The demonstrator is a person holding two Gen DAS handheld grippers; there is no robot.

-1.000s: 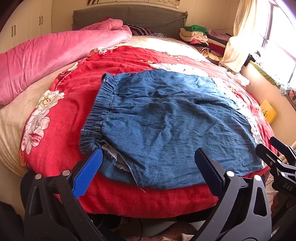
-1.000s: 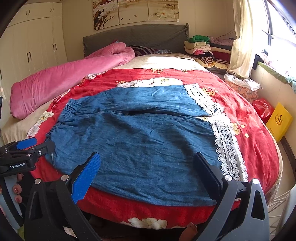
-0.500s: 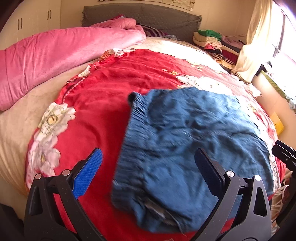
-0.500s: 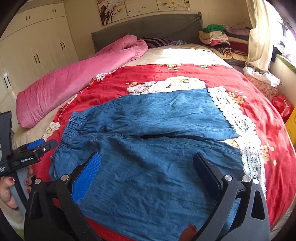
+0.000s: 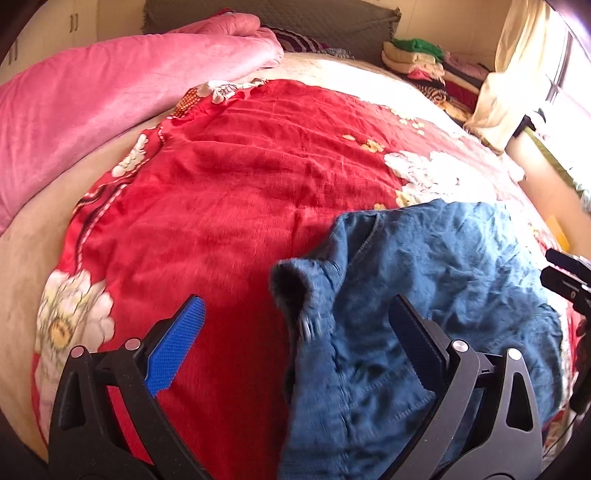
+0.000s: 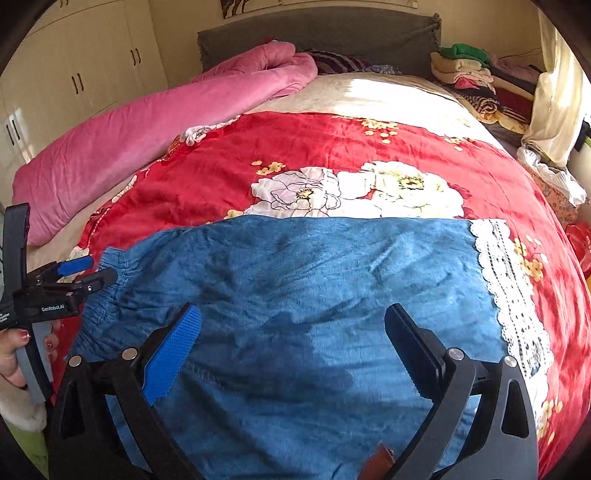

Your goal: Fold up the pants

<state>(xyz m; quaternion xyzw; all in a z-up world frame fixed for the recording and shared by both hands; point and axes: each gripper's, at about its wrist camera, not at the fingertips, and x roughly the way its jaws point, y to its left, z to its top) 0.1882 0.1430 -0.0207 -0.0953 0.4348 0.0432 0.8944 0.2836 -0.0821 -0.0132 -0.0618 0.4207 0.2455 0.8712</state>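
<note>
Since a second ago both tongs have come in low over the bed, and the blue pants (image 6: 295, 295) now fill far more of each view; their waistband end, flat before, is rucked up into a raised fold (image 5: 295, 284) in the left wrist view. The pants lie spread across the near part of the red floral blanket (image 6: 332, 147), waistband toward the bed's left edge, their far edge along the big white flowers, one side touching a strip of white lace (image 6: 509, 295) toward the right edge.

The left tongs (image 5: 295, 321) hang spread wide over the bunched waistband, gripping nothing; the blue pad (image 5: 177, 343) is over bare red blanket, the black one over denim. In the right wrist view the left tongs (image 6: 88, 271) sit at the elastic waistband, held by a hand (image 6: 11, 354) at the bed's near left corner. The right tongs (image 6: 295, 332) hover released above the middle of the pants, their shadow on the cloth.

A rolled pink quilt (image 6: 147, 129) lies along the left edge up to the grey headboard (image 6: 314, 33). Folded clothes (image 6: 465, 66) are stacked at the far right corner.
</note>
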